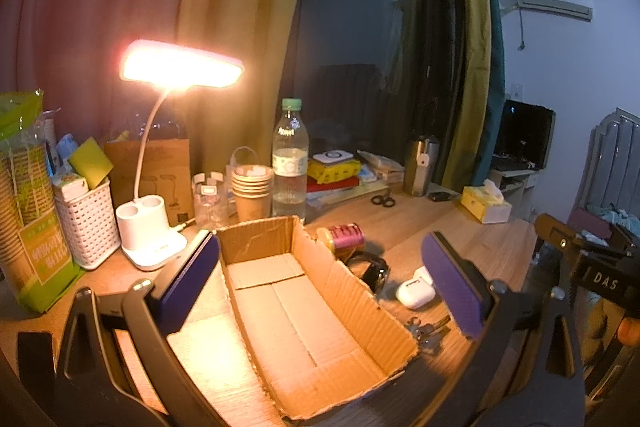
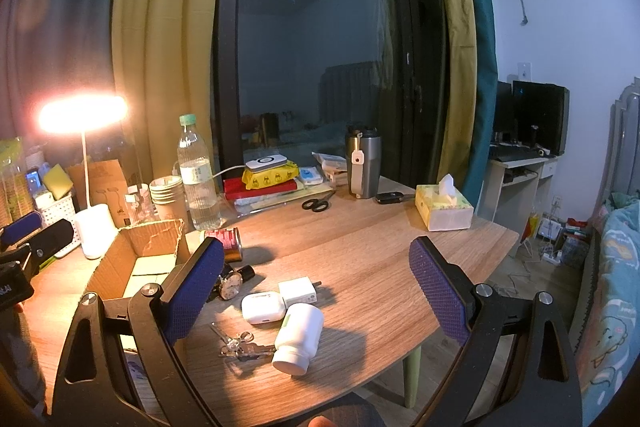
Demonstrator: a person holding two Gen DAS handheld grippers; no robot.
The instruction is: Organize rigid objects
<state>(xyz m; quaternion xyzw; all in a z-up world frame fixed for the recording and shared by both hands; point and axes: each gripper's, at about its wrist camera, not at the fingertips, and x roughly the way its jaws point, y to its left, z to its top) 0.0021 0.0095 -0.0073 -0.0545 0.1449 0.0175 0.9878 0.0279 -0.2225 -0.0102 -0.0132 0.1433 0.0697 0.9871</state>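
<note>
Wood-grain counter [image 2: 360,227] under lamp light. Open brown cardboard box [image 1: 304,311] sits empty at left; white plastic pill bottle [image 2: 299,333] lies beside it, likely light, stiff, slippery, best gripped across its body. Left gripper [image 1: 320,279] and right gripper [image 2: 316,291]: fingers spread, nothing held.

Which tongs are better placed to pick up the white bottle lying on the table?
Probably the right tongs: open, with the white bottle just ahead. The left tongs hang open over the cardboard box.

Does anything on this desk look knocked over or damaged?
Yes: the white plastic pill bottle lies on its side beside the keys, and the open cardboard box has ragged, torn top edges.
</note>
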